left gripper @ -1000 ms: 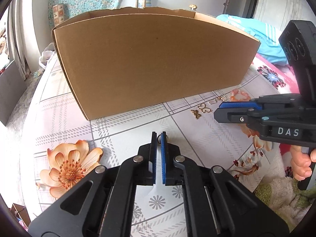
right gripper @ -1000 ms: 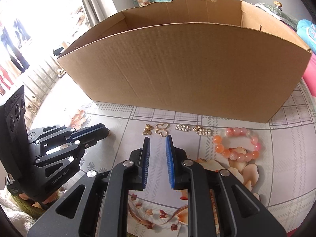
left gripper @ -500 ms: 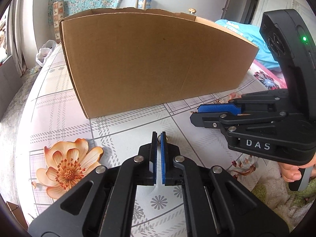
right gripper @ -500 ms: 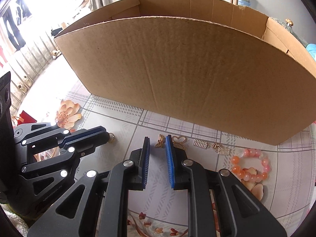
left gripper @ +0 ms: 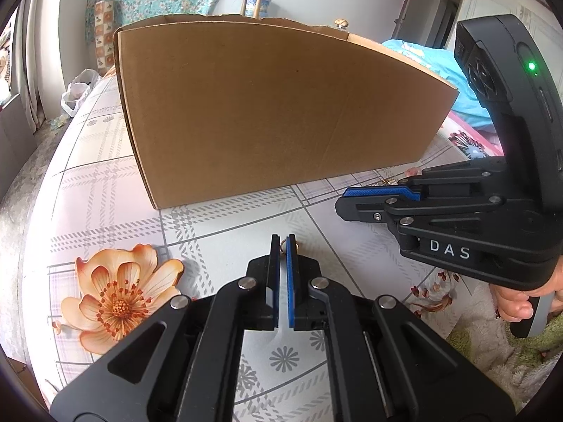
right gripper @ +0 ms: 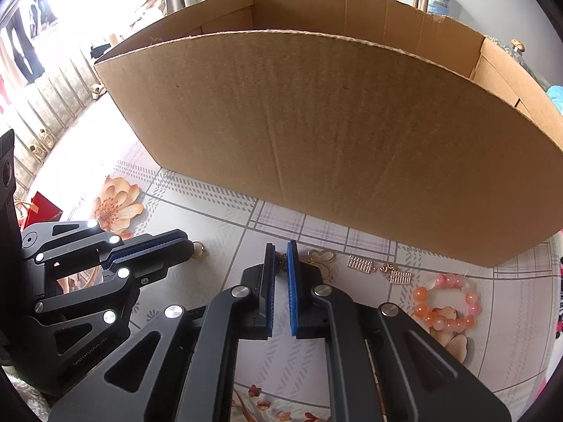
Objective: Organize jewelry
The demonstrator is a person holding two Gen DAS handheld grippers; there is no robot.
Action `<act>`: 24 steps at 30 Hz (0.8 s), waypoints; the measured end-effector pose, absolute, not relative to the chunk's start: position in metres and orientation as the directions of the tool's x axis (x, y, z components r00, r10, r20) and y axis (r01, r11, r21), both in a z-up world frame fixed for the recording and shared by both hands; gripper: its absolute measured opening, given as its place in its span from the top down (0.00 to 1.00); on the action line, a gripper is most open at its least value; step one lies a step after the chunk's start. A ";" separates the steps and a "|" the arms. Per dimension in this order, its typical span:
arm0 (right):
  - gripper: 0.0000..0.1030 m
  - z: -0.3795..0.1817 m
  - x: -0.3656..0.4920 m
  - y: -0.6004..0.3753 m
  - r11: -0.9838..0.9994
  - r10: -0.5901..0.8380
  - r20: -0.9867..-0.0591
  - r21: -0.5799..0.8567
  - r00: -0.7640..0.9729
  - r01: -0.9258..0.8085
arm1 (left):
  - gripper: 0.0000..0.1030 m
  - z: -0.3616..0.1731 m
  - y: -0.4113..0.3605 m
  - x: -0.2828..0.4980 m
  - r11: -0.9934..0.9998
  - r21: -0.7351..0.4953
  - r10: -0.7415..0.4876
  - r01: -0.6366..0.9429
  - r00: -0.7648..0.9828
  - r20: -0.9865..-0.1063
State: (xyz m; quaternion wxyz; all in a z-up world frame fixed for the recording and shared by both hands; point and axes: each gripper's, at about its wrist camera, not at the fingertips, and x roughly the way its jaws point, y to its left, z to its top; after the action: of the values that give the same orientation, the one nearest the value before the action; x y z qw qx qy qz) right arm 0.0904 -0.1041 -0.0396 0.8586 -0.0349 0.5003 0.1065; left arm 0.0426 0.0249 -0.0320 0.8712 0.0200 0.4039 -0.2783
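A large open cardboard box [left gripper: 274, 112] stands on the table; it also shows in the right wrist view [right gripper: 334, 133]. My left gripper [left gripper: 282, 242] is shut on a small gold ring [left gripper: 283, 243], which also shows at its tip in the right wrist view [right gripper: 197, 248]. My right gripper [right gripper: 280, 256] has closed on a small bronze butterfly charm [right gripper: 280, 262] on the table. It shows from the side in the left wrist view [left gripper: 355, 198]. To its right lie a gold open butterfly charm [right gripper: 322, 258], two gold abacus charms [right gripper: 360, 264] and a pink-orange bead bracelet [right gripper: 447, 300].
The table has a plaid cloth with printed orange flowers [left gripper: 116, 299]. The box wall stands close behind the jewelry row. A green-white fuzzy cloth [left gripper: 492, 344] lies at the front right edge. A red item [right gripper: 40, 207] sits beyond the left edge.
My right gripper moved left and down along the jewelry row and narrowed its jaws onto the bronze butterfly charm. My left gripper stayed shut on the ring, hardly moving.
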 end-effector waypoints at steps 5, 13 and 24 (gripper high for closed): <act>0.93 -0.039 0.088 -0.114 0.975 0.178 -0.860 0.090 0.478 -0.201 | 0.97 -0.031 0.027 0.043 0.840 -0.202 -0.477 0.503 0.508 -0.718; 0.93 -0.028 0.075 -0.135 0.973 0.221 -0.840 0.158 0.495 -0.167 | 0.77 -0.024 0.026 0.035 0.830 -0.188 -0.486 0.525 0.516 -0.706; 0.93 -0.010 0.060 -0.170 0.934 0.347 -0.775 0.337 0.529 -0.119 | 0.75 -0.026 0.007 0.036 0.841 -0.122 -0.435 0.527 0.525 -0.731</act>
State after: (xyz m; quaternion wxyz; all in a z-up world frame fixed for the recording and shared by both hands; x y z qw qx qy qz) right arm 0.0596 -0.1698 -0.0104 0.8658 0.1221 0.4663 0.1344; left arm 0.0356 0.0071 -0.0264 0.8714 0.0572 0.4014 -0.2762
